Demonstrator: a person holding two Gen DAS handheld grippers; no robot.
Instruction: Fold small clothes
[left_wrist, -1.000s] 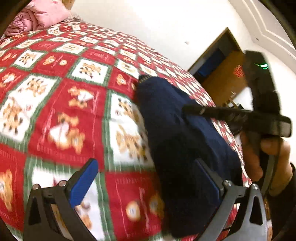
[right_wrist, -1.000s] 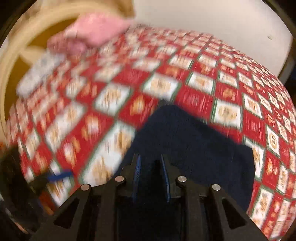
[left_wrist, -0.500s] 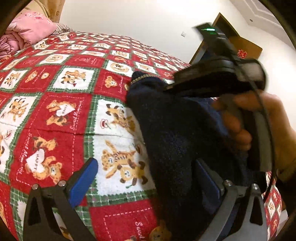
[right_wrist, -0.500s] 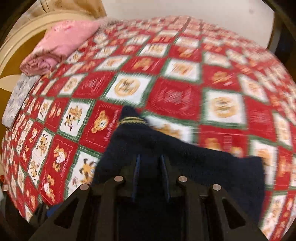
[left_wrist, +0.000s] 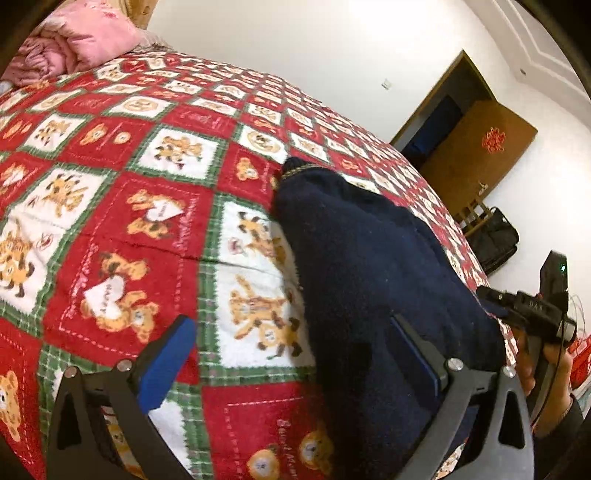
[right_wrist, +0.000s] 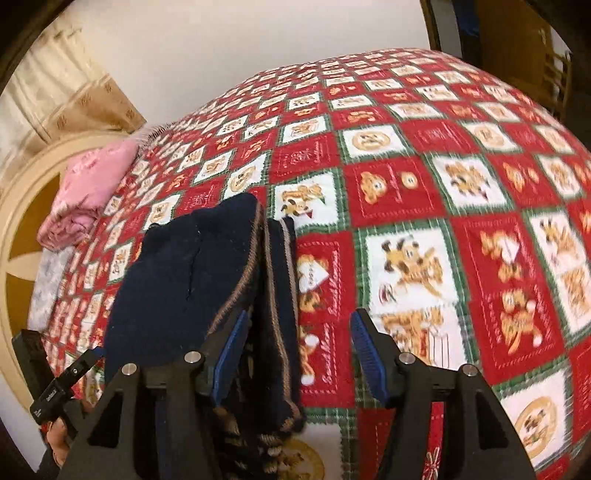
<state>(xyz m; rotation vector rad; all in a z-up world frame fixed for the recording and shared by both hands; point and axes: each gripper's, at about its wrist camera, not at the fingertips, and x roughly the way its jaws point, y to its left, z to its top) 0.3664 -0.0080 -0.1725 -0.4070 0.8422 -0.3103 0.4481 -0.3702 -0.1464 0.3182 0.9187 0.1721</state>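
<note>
A dark navy knitted garment (left_wrist: 369, 280) lies folded on the red, white and green patchwork bedspread (left_wrist: 122, 221). In the right wrist view it (right_wrist: 192, 277) shows tan-striped edges stacked to the left. My left gripper (left_wrist: 291, 354) is open, its right finger on the garment's near edge, its left finger over the bedspread. My right gripper (right_wrist: 299, 354) is open, its left finger against the garment's striped edge, with nothing between the jaws. The right gripper's body and the hand holding it (left_wrist: 532, 321) show at the right of the left wrist view.
Pink folded bedding (left_wrist: 74, 40) lies at the bed's head, also in the right wrist view (right_wrist: 88, 195). A wooden door (left_wrist: 476, 155) and a dark bag (left_wrist: 495, 240) stand beyond the bed's far side. A curved headboard (right_wrist: 22, 236) is at left.
My right gripper has opened and let go of the navy garment, and has drawn back to its right side. The garment now lies folded on the bed. My left gripper stays open.
</note>
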